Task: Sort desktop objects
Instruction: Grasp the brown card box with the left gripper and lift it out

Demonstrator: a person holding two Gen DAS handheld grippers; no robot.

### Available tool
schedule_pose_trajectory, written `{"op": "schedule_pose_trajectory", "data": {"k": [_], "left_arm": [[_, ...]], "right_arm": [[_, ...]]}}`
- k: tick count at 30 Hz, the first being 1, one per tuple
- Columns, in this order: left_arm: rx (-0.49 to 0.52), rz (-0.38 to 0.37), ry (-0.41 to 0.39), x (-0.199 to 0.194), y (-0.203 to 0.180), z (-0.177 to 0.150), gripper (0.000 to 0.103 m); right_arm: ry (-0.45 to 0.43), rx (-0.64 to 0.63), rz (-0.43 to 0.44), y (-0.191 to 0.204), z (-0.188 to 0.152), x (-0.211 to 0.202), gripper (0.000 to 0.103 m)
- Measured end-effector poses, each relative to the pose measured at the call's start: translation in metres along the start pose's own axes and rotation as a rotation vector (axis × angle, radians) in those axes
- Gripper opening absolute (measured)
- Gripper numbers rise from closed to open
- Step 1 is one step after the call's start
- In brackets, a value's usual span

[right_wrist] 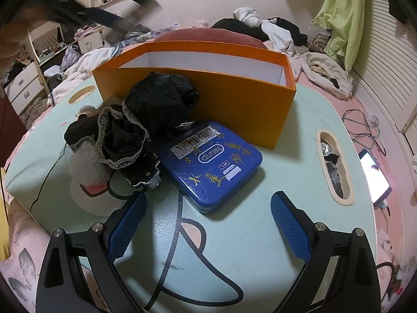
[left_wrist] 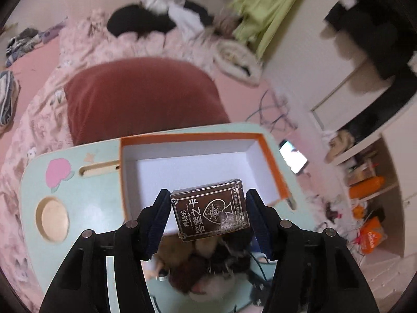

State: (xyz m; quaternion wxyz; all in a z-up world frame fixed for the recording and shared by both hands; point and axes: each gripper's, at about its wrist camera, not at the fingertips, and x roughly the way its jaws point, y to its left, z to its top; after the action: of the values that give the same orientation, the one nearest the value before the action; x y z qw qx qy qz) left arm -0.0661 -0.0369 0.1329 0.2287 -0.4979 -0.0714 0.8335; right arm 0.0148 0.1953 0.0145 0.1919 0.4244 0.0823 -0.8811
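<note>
My left gripper is shut on a brown card box with white Chinese lettering, holding it in the air above the near edge of the orange box, whose white inside is bare. In the right wrist view the orange box stands at the back of the mint table. A blue tin lies before it, beside a pile of black lace cloth and a black buckle. My right gripper stands open just in front of the tin, nothing between its fingers.
The table sits on a bed with a red cushion behind it. A lit phone and cables lie on the pink sheet at the right. A slot in the table holds small items. A blurred dark arm crosses the upper left.
</note>
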Motion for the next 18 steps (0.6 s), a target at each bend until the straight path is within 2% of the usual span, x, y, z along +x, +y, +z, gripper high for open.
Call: {"op": "schedule_pose_trajectory", "data": {"k": [1, 3, 6, 9, 11, 15, 18], "left_arm": [[0.002, 0.002, -0.016, 0.003, -0.002, 0.001, 0.058], [-0.005, 0.008, -0.041, -0.004, 0.003, -0.030, 0.058], [-0.028, 0.018, -0.040, 0.009, 0.005, -0.065, 0.058], [-0.041, 0.095, -0.114, 0.017, 0.014, -0.115, 0.058], [-0.060, 0.117, -0.126, 0.025, 0.021, -0.137, 0.058], [-0.110, 0.070, -0.182, 0.035, 0.029, -0.157, 0.056], [-0.086, 0.057, -0.250, 0.037, 0.027, -0.160, 0.066]], "right_arm": [[0.000, 0.000, 0.000, 0.000, 0.000, 0.000, 0.096], [0.000, 0.000, 0.000, 0.000, 0.000, 0.000, 0.096], [0.000, 0.000, -0.001, 0.000, 0.000, 0.000, 0.096], [0.000, 0.003, -0.006, -0.001, -0.001, -0.002, 0.096], [0.003, 0.010, -0.015, -0.002, -0.001, -0.003, 0.096], [-0.012, 0.048, -0.034, -0.009, -0.001, -0.008, 0.096], [-0.115, 0.084, -0.016, -0.016, 0.001, -0.030, 0.096]]}}
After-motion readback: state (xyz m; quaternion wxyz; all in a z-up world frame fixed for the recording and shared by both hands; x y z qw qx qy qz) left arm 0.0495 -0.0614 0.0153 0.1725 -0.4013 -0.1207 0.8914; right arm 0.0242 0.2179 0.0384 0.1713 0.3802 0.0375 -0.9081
